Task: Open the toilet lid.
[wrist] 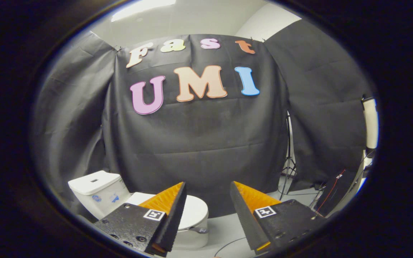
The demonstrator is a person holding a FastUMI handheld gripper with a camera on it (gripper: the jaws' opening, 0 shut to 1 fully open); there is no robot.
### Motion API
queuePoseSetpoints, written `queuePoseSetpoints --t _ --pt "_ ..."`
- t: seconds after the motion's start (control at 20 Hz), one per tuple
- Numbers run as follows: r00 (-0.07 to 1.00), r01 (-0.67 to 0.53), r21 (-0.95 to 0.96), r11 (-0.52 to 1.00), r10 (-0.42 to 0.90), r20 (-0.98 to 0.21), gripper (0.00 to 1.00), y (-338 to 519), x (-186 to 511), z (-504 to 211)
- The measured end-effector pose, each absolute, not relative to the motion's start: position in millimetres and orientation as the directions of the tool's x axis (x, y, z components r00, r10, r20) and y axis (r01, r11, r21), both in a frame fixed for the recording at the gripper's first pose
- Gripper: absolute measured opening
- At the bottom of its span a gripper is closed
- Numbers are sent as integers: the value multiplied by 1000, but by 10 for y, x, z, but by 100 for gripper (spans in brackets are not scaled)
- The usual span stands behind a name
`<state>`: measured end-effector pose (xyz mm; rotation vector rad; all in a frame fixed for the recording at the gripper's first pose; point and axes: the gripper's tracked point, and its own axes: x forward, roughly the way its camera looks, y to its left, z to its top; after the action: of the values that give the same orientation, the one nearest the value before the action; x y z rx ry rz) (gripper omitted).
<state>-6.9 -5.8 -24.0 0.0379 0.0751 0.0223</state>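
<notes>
While closed, white toilet lid lies beyond spread hand-held gripper.

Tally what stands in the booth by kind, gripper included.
Toilet, lid down: 1
Toilet tank: 1
Light stand: 1
Gripper, fingers apart and empty: 1
Total: 4

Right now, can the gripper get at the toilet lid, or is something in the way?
Probably yes. The gripper is open and empty, the closed toilet lid lies beyond its fingers, partly hidden by one, and nothing stands between them.
</notes>
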Motion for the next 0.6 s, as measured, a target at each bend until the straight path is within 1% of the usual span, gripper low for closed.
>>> queuePoseSetpoints --t 0.6 --pt "995 61 98 993 -53 -81 76 -313 -142 -305"
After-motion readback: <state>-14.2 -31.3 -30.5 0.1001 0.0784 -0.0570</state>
